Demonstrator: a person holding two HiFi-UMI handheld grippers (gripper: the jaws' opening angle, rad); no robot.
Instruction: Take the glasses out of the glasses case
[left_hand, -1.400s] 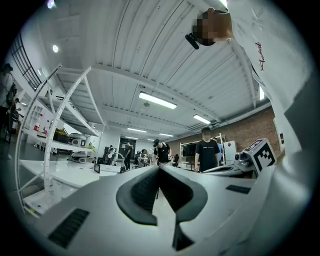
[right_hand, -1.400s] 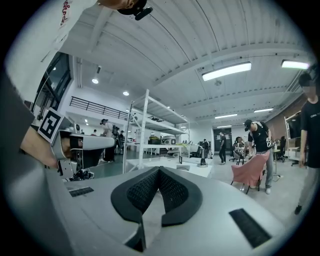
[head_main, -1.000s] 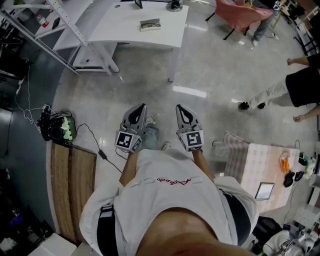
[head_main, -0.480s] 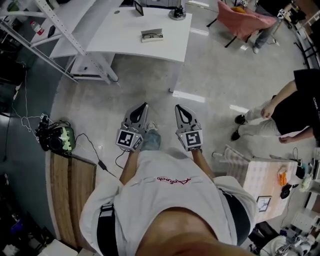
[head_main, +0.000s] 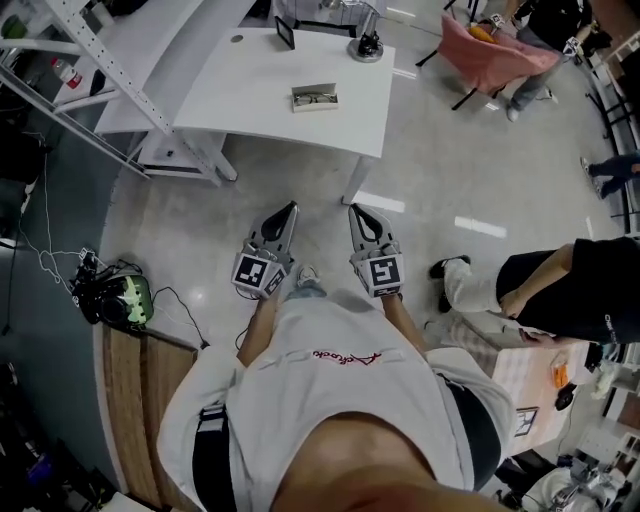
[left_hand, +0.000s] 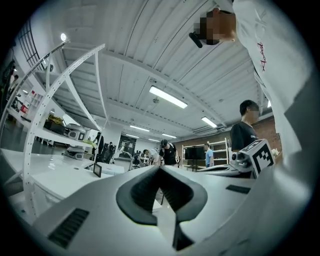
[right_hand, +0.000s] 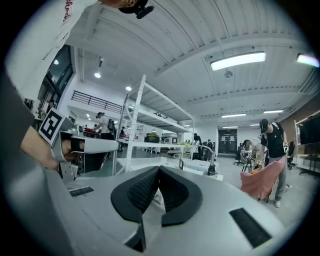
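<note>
The glasses case (head_main: 315, 97) is a small open box that lies on the white table (head_main: 245, 95) ahead of me, with glasses showing inside. My left gripper (head_main: 291, 207) and right gripper (head_main: 353, 209) are held side by side in front of my body, pointing level toward the table and well short of it. In the left gripper view the left gripper (left_hand: 160, 168) has its dark pads (left_hand: 142, 192) together with nothing between them. The right gripper (right_hand: 159, 168) in its own view is likewise shut and empty.
On the table's far edge stand a black stand (head_main: 367, 45) and a small dark frame (head_main: 285, 32). White metal shelving (head_main: 95, 55) runs along the left. A pink-draped chair (head_main: 490, 40) is beyond. A person (head_main: 560, 290) stands at right; a wooden bench (head_main: 140, 350) at left.
I have walked toward the table: it and the glasses case have slid down the head view, closer to both grippers. The bystander at right has moved nearer. Both grippers stay shut.
</note>
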